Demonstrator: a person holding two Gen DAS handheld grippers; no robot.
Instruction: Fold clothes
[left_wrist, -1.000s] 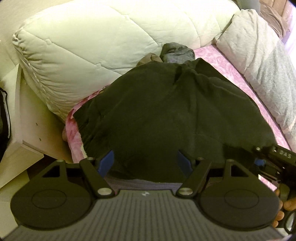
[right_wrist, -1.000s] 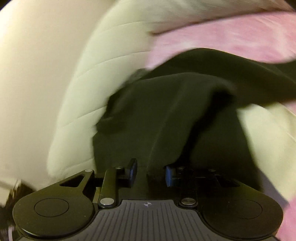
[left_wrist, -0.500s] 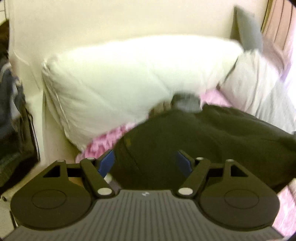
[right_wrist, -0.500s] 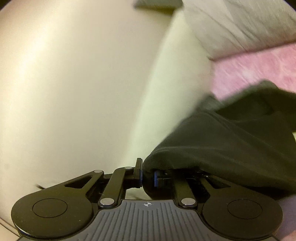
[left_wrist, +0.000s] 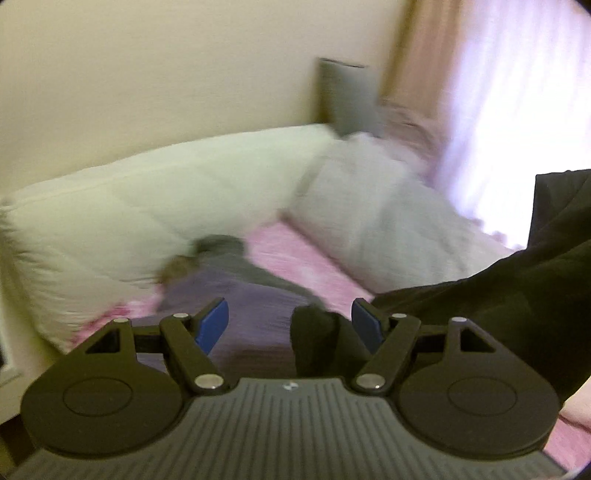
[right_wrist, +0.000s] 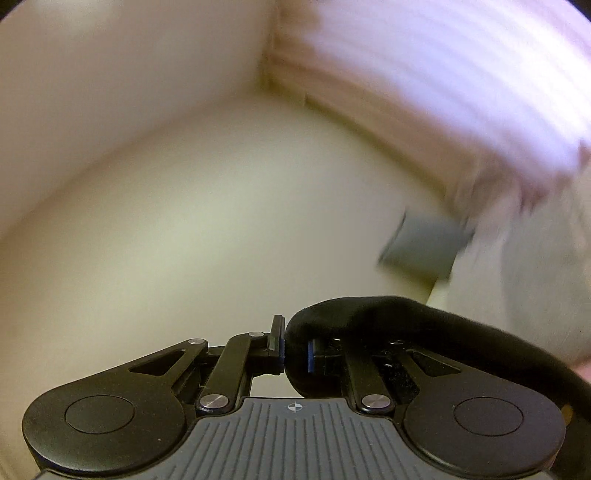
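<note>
Right tool (right_wrist: 295, 350) clamped on black garment (right_wrist: 406, 325), lifted off bed (left_wrist: 295, 254). Left tool (left_wrist: 290, 325) wide, a fold hanging between pads, ungripped. Duvet (left_wrist: 147, 221), pillow (left_wrist: 369, 206), grey clothes (left_wrist: 240, 291) behind.

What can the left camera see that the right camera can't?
Only the left view shows the bed, the white duvet, more clothes lying there, and the open left gripper. Only the right view shows the right gripper shut on a black garment. Both show that garment, the wall and the curtain.
</note>
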